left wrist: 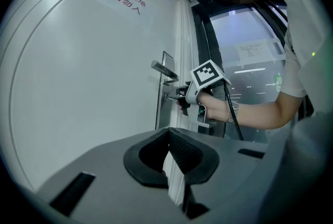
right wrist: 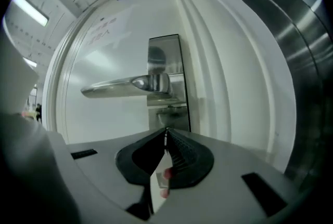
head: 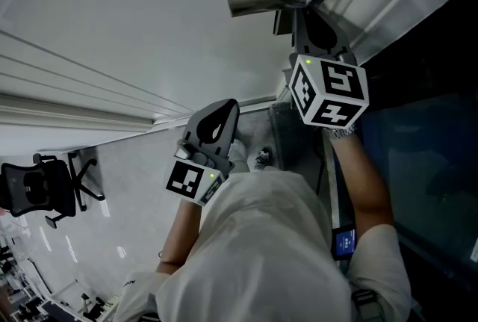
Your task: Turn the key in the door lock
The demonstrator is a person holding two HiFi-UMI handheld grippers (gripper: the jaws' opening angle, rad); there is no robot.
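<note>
Station: a white door (right wrist: 104, 114) with a steel lock plate (right wrist: 165, 43) and a lever handle (right wrist: 130, 84). The keyhole (right wrist: 169, 109) sits on the plate just below the handle.

Right claw (right wrist: 166, 132): the jaws are pressed together, with their tips right at the keyhole. The left gripper view shows a short stub, the key (left wrist: 171, 96), between the plate and those tips. Little of it shows, but I judge the claw to be clamped on its head. The claw points level at the door, square to the plate.

Left claw (left wrist: 169, 134): the jaws are together with nothing between them. It is held back from the door, well apart from the lock, and has no part in the work.

Step in hand, as judged: rotating the key in the cylinder. How far it has turned cannot be read from these views.

Recommendations:
- Keep the claw's long axis in line with the cylinder and roll about that line only. Any sideways or downward lean would load the key blade and may bend or bind it.
- Hold the squeeze firm throughout, since a thin metal head can slip between the pads under torque.
- Neither push in nor pull out while turning.
- Watch clearance to the handle directly above, because the claw body could foul it during the roll.
- Stop at the cylinder's end stop and do not force past it.
</note>
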